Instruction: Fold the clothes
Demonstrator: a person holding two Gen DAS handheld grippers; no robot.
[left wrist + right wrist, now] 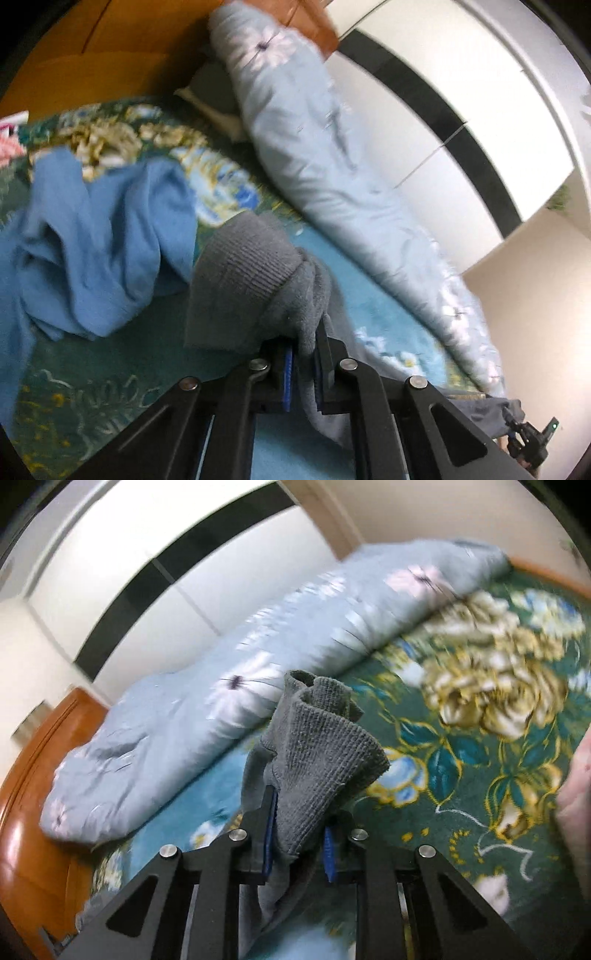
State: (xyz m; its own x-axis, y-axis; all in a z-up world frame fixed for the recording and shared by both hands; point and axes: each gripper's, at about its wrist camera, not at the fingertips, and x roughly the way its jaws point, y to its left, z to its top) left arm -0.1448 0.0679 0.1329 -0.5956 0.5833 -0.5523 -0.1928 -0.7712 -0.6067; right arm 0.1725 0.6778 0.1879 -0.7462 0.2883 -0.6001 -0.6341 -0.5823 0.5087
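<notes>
both claws pinch the grey garment [251,273]: left gripper [303,365] and right gripper [299,843] hold its ribbed ends above the bed [461,775]. folding barely begun; blue garment [96,236] lies crumpled near the bed's edge.

Both fisheye views are dim and motion-blurred, corners vignetted black and lines bowed, with the white wardrobe [461,92] blown out toward two o'clock and glare on the wooden bed frame [22,834] at eight o'clock.

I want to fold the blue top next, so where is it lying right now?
In the left wrist view the blue top lies crumpled on the floral bedspread, left of the grey garment held in the left gripper.
</notes>
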